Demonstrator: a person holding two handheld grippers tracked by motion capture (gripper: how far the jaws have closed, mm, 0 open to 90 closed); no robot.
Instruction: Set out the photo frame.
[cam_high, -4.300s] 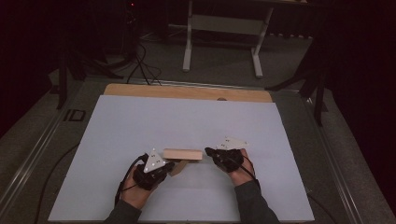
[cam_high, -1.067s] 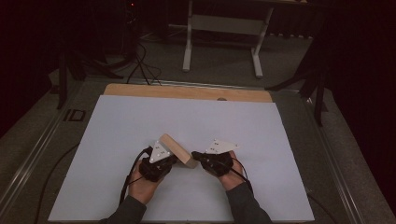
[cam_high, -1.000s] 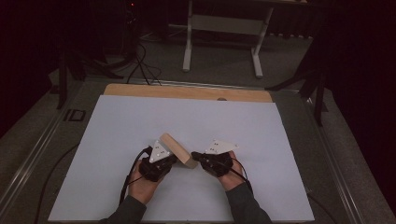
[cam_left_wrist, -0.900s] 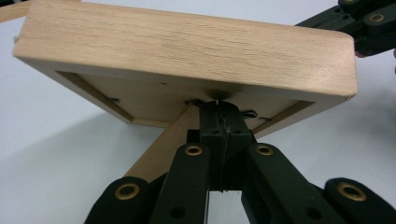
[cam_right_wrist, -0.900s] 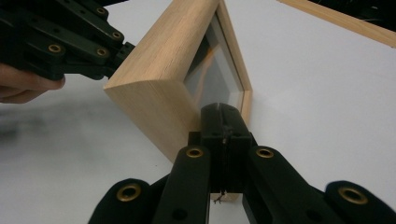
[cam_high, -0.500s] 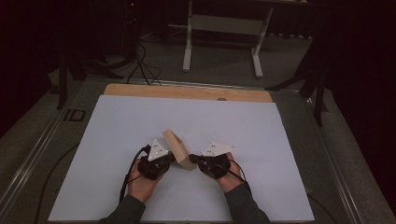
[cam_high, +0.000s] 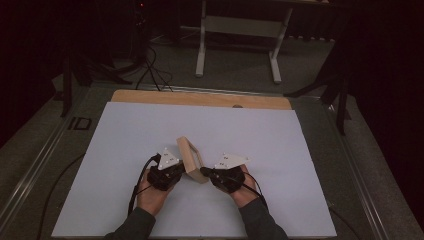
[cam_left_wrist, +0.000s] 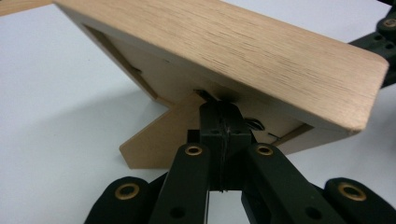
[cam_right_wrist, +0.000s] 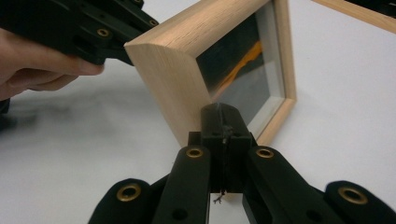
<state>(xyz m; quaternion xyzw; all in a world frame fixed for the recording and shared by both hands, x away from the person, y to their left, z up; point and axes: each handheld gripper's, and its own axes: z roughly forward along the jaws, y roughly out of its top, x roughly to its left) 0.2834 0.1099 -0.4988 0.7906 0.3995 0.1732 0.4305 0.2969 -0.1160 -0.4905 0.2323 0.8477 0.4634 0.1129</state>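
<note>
1. A person is sitting at a table covered by a white sheet (cam_high: 150, 135), holding a black two-jaw gripper in each hand near the sheet's near edge.
2. A light wooden picture frame (cam_high: 189, 157) is standing tilted on the sheet between the two grippers, its glass front facing the right gripper and leaning back on a wooden stand flap (cam_left_wrist: 159, 140).
3. About four seconds ago the frame was lying as a long strip across the gap between the hands; now it is pointing away from the person, with its far end turned toward the middle of the sheet.
4. Over the same stretch both hands have been drawing closer together.
5. The left gripper (cam_left_wrist: 219, 114) is showing its jaws pressed together with no gap, tips touching the frame's back just above the stand flap; whether they are pinching anything there cannot be told.
6. The right gripper (cam_right_wrist: 222, 119) is likewise showing its jaws fully together, tips resting against the frame's lower front edge, by the near corner of the glass.
7. The left hand (cam_high: 150, 195) and right hand (cam_high: 245, 192) are lying low on the sheet.
8. Bare white sheet is stretching widely to the left, right and far side of the frame.
9. A strip of wooden tabletop (cam_high: 200, 98) is showing beyond the sheet's far edge.
</note>
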